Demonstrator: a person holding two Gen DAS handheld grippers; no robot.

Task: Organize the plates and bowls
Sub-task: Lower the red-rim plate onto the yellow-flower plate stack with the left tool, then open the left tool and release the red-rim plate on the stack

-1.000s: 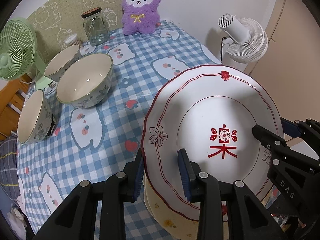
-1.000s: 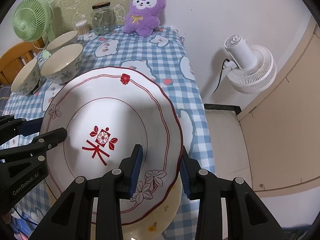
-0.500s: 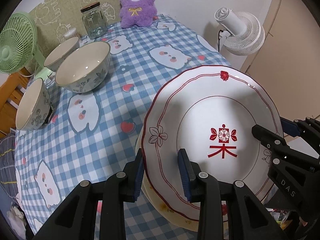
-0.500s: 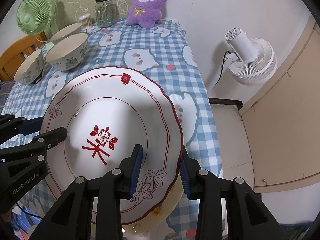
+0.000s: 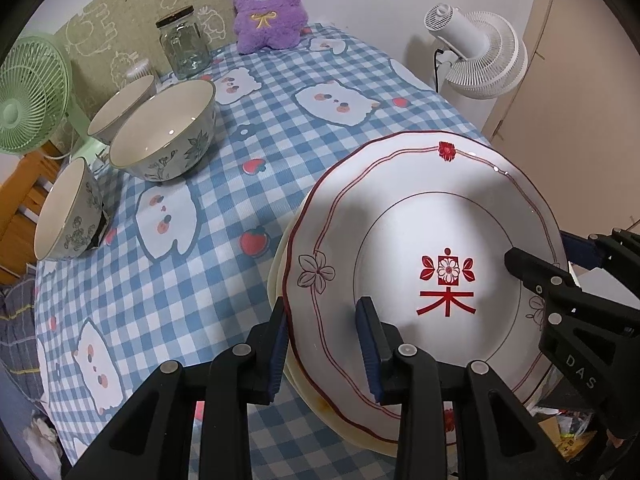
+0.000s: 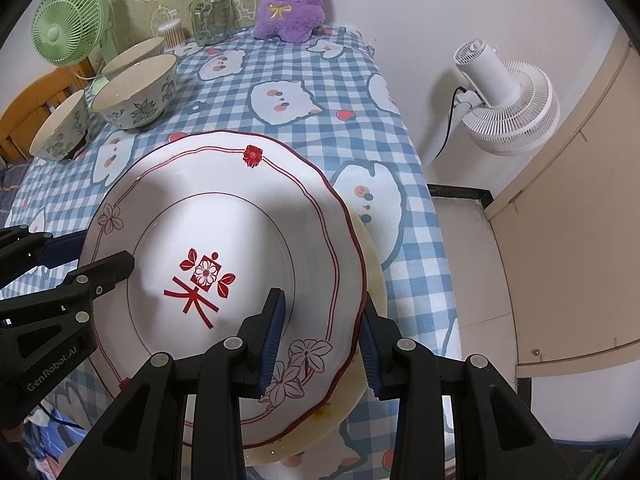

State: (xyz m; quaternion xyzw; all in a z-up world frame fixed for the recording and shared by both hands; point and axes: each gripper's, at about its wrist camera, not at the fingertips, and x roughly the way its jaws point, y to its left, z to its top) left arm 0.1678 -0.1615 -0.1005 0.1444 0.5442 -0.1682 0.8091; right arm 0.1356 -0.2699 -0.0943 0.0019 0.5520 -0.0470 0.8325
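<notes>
A white plate (image 5: 420, 220) with a red scalloped rim and a red flower mark hangs tilted just above a cream plate (image 5: 277, 268) lying on the checked tablecloth. My left gripper (image 5: 322, 312) is shut on the white plate's left rim, one finger over it and one under. My right gripper (image 6: 320, 308) is shut on the opposite rim of the white plate (image 6: 224, 220), over the cream plate (image 6: 376, 276). Each gripper shows in the other's view: right gripper (image 5: 540, 250), left gripper (image 6: 100, 250). Three flower-patterned bowls (image 5: 164, 136) (image 5: 120, 108) (image 5: 66, 216) stand at the table's far left.
A glass jar (image 5: 184, 46) and a purple plush toy (image 5: 268, 4) stand at the back of the table. A green fan (image 5: 24, 96) is at the far left. A white fan (image 6: 504, 104) stands on the floor beyond the table's right edge (image 6: 420, 184).
Both grippers have sunk a little with the white plate, closer to the cream plate. The grip on both rims is unchanged.
</notes>
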